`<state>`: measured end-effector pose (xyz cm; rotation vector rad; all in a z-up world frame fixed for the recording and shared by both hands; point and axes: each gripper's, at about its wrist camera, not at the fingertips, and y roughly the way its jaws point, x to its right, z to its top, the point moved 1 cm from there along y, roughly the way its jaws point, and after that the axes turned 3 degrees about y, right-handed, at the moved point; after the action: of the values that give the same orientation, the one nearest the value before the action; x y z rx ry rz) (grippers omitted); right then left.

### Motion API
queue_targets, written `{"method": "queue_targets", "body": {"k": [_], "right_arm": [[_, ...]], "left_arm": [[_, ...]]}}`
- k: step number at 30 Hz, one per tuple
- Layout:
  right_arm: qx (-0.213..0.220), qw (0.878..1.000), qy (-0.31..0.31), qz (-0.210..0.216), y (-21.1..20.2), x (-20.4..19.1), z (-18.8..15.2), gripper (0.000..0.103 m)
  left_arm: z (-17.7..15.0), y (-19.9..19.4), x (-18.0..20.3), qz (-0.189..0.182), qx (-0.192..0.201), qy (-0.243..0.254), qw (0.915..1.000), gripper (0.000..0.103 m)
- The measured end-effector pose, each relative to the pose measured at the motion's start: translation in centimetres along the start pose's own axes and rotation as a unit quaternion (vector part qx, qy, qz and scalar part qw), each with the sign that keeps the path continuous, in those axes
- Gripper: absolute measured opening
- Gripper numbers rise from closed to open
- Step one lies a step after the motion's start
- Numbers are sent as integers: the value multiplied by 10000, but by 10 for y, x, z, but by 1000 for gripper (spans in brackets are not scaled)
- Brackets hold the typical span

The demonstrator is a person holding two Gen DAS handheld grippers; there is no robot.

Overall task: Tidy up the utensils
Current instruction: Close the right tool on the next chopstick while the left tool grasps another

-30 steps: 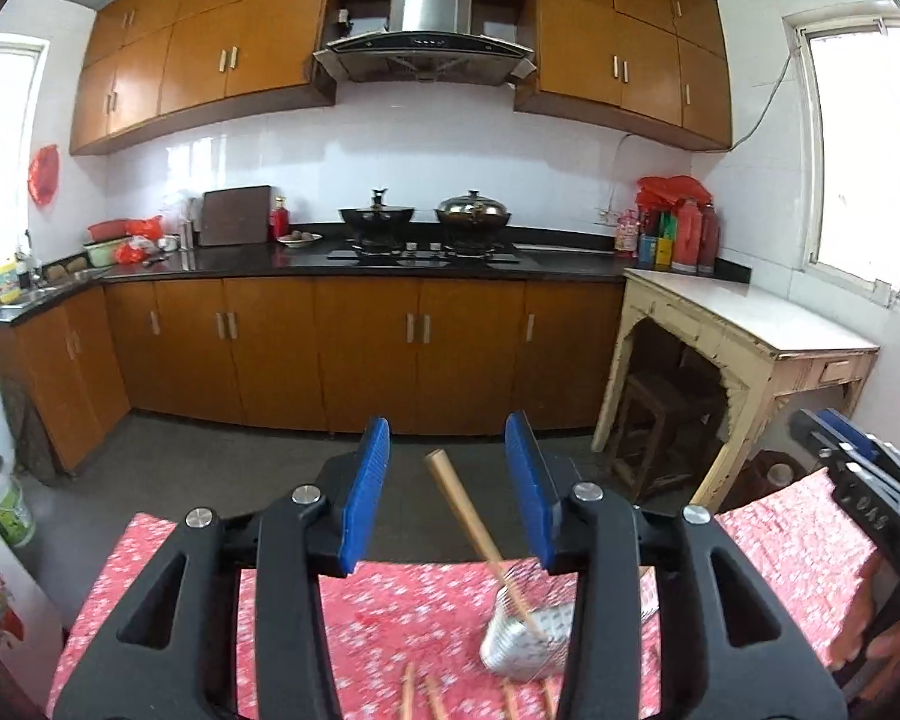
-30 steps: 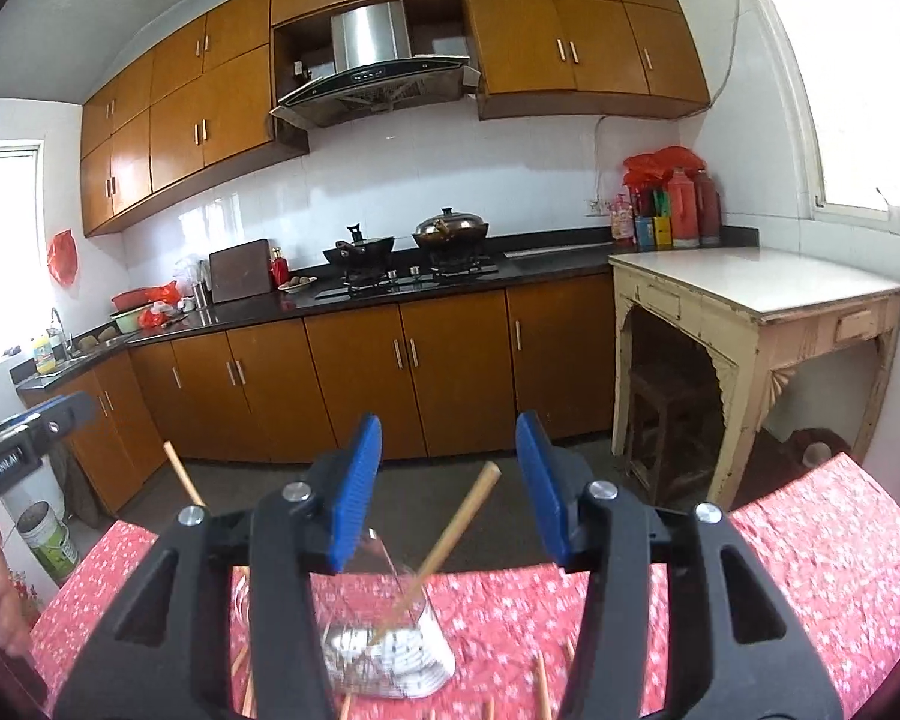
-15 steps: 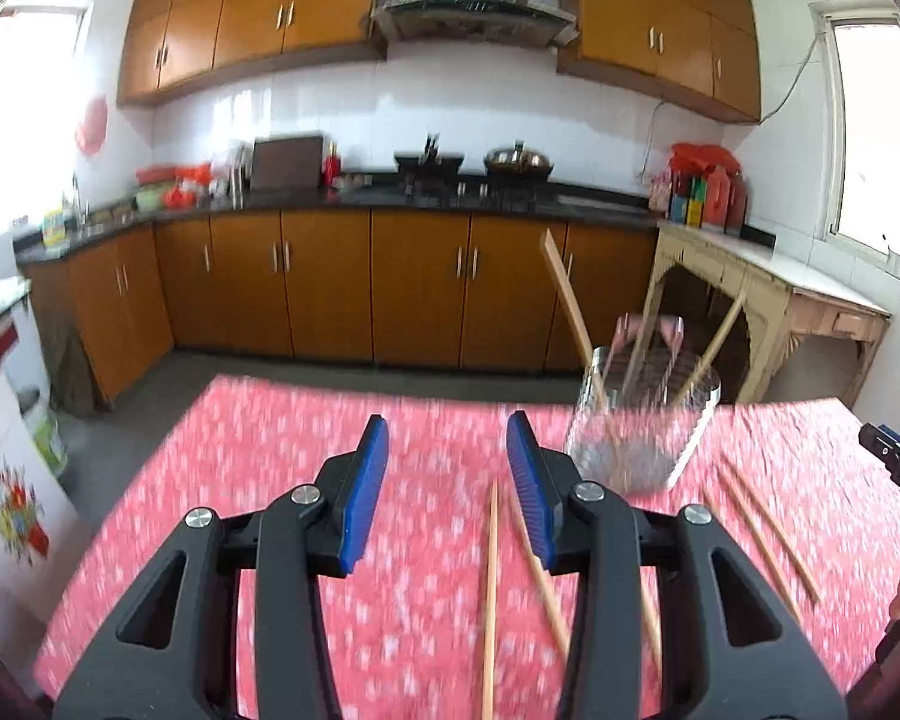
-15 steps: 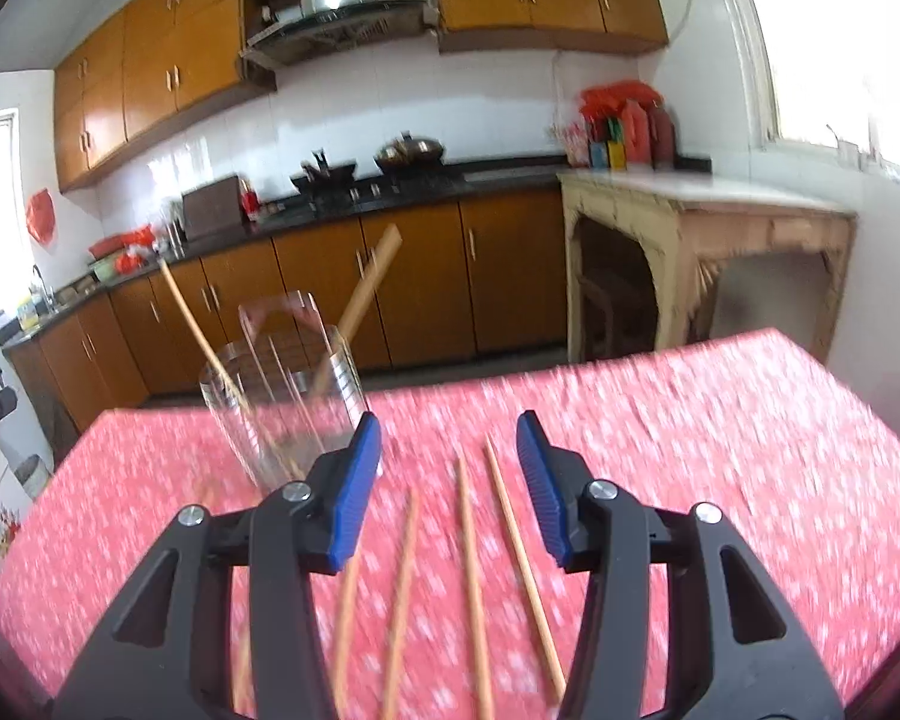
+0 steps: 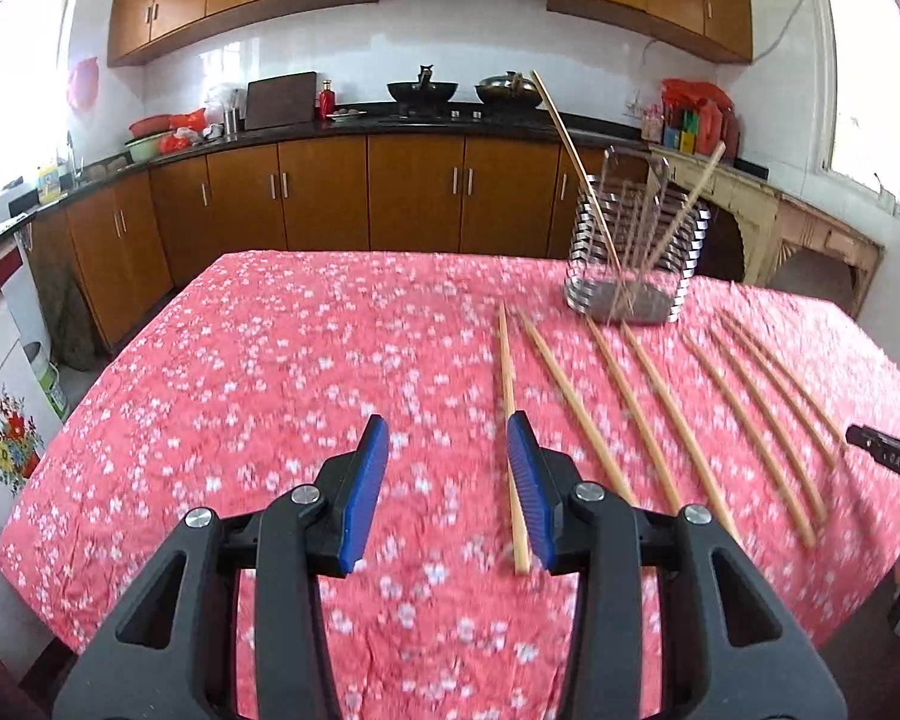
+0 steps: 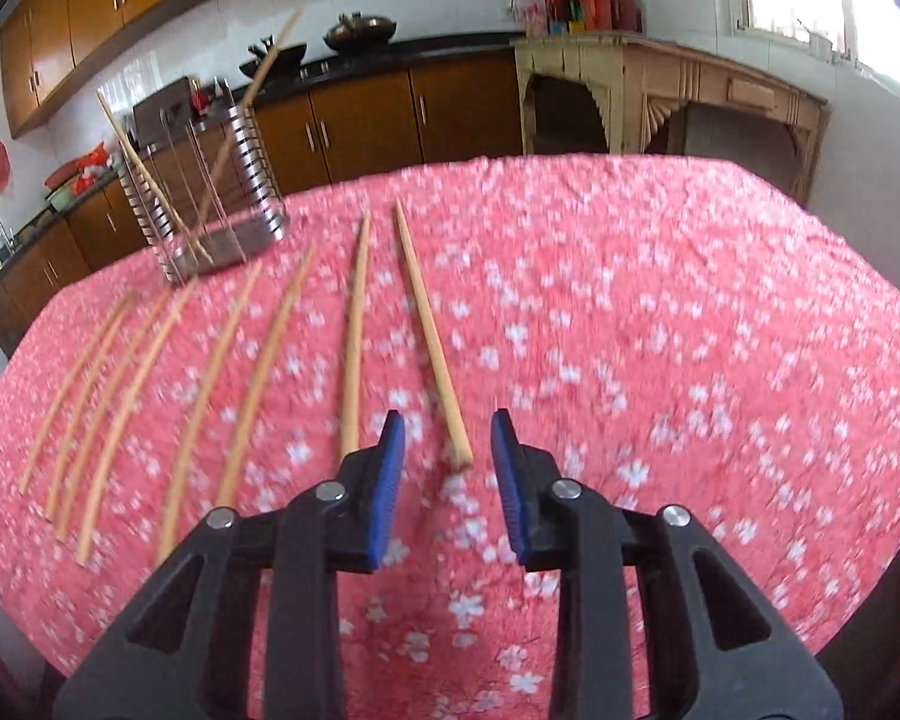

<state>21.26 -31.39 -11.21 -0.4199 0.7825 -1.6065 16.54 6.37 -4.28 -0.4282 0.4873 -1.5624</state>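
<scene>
a: chopsticks (image 6: 354, 330) lie loose in a row on the red worktop (image 6: 630, 312), long axes pointing away from me toward the wire holder (image 6: 210, 192).
b: nearest?
a: my right gripper (image 6: 447, 468), spread and empty, rightmost stick's end between its fingers. left gripper (image 5: 447, 492) spread too. nothing blocking.

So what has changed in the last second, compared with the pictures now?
Both tongs, left and right, pulled back and tilted down from close over the wire holder, so the loose chopsticks on the tablecloth came into view. Nothing was gripped or released. Both stay open; two chopsticks remain in the holder.
</scene>
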Motion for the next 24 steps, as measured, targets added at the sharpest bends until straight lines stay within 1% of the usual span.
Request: {"method": "queue_targets", "body": {"k": [2,7,12,13,15,24], "right_arm": [[-70,10000,27,-34,6,2,-4,29],[-20,9999,-20,-131,9,1,-5,21],[54,9996,-179,-230,9,-4,-7,21],[69,9995,-205,-249,9,-5,-7,19],[84,9993,-237,-277,10,-7,-7,9],[104,9995,-141,-243,9,-6,-6,9]], "left_arm": [[-8,1,1,-51,-67,-5,10000,45],[-24,5,1,-124,-194,-44,9997,45],[-38,10,7,-201,-288,24,9994,46],[-40,11,9,-211,-303,42,9993,46],[-45,12,12,-251,-342,53,9991,46],[-58,21,31,-391,-545,237,9975,46]]}}
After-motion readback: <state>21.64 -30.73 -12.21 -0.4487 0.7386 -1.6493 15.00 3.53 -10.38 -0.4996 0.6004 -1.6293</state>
